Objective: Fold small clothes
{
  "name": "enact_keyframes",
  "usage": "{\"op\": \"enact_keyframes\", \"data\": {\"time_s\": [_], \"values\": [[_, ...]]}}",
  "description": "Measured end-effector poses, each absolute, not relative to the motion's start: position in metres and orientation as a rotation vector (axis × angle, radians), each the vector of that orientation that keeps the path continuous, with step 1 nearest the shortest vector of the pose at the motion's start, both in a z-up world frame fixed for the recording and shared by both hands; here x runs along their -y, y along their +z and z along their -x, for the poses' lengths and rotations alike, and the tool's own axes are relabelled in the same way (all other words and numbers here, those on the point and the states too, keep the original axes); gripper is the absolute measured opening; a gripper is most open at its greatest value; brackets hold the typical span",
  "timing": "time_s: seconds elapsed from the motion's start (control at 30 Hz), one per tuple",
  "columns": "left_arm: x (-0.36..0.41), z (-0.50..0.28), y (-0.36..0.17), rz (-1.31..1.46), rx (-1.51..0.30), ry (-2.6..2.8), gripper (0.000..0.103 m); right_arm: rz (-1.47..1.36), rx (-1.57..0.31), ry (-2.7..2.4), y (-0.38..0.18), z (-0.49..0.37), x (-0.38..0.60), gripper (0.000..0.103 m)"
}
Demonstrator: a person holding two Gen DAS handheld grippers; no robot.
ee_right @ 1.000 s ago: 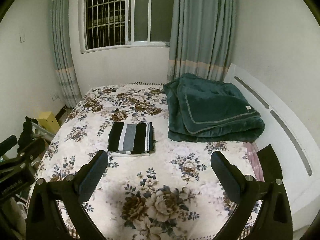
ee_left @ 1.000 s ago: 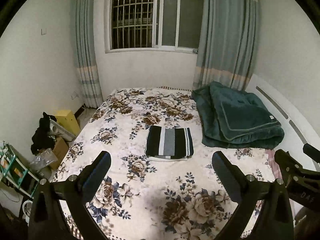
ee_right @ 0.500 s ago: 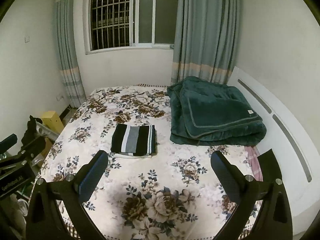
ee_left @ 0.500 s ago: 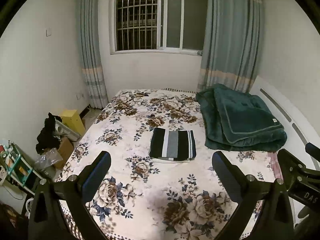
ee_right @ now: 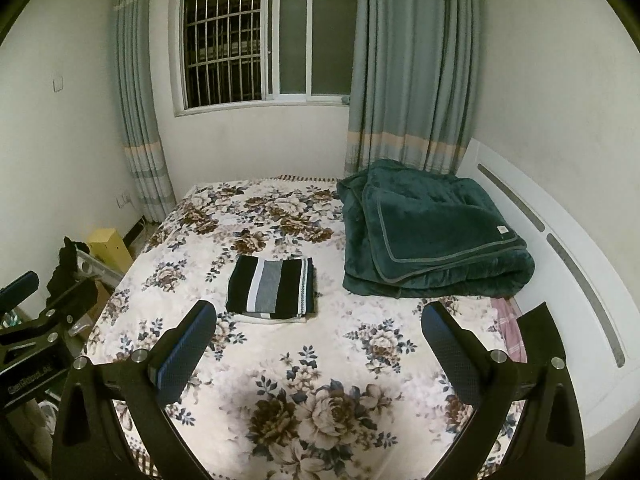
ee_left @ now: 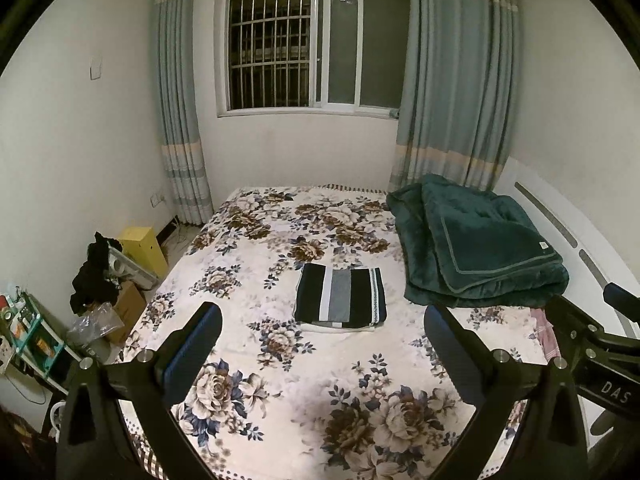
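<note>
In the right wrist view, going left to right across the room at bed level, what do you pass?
Left gripper → yellow box → folded striped garment → folded green blanket → white headboard.

The bedsheet (ee_left: pixel 280 360) is cream with brown and blue flowers. The folded cloth (ee_left: pixel 340 294) has black, white and grey stripes. The blanket (ee_left: pixel 480 244) is dark green, the curtains (ee_left: pixel 452 80) grey-blue with pale bands.
</note>
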State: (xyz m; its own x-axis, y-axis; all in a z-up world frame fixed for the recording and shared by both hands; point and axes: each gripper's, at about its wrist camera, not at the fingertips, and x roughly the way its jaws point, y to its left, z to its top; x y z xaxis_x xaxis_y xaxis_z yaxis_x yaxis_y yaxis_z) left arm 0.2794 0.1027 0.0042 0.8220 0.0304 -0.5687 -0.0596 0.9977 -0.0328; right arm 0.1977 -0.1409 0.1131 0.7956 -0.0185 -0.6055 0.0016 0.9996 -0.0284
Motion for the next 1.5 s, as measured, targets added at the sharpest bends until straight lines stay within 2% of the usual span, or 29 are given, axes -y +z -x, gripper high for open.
{"op": "enact_keyframes", "data": {"time_s": [1.5], "values": [[-0.102, -0.269, 0.021, 0.051, -0.581, 0.07, 0.103, 0.025, -0.641, -0.016, 0.129, -0.195, 0.138, 0.103]]}}
